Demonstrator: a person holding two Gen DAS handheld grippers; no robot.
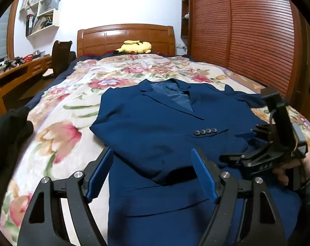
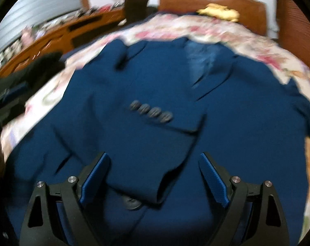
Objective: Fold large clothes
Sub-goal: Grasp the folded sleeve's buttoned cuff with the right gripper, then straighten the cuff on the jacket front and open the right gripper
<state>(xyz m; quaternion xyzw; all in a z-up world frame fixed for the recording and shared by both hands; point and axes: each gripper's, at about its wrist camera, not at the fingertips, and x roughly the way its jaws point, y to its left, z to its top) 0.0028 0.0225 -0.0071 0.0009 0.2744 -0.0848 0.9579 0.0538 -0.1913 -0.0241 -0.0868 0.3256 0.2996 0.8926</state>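
Garment: dark blue suit jacket [image 1: 155,127], front up, flat on the bed, collar toward the headboard [image 1: 126,39].
Lining: lighter blue, showing between the lapels [image 1: 171,96].
Sleeve: one sleeve [image 2: 134,143] folded across the chest; four dark cuff buttons [image 1: 205,131] in a row near its end; cuff opening toward the hem.
Other sleeve: spread out to the wardrobe side, partly behind the right gripper in the left wrist view.
Front button: one large dark button [image 2: 131,203] just under the folded cuff.
Left gripper [image 1: 153,174]: jaws apart, nothing between the pads; above the lower part of the jacket, near its edge on the desk side.
Right gripper [image 2: 155,176]: jaws apart, nothing clamped; over the folded cuff; contact with cloth cannot be told, view blurred.
Hand [image 1: 292,168]: wrapped on the right gripper's handle, at the jacket's wardrobe side.
Bedcover [image 1: 62,110]: cream with a large flower print, under the jacket.
Plush toy [image 1: 134,47]: yellow, lying against the headboard, well apart from the jacket.
Dark cloth [image 1: 9,127]: at the bed edge on the desk side, apart from the jacket.
Surroundings: wooden desk [image 1: 21,71] along one side, slatted wardrobe doors [image 1: 247,37] along the other.
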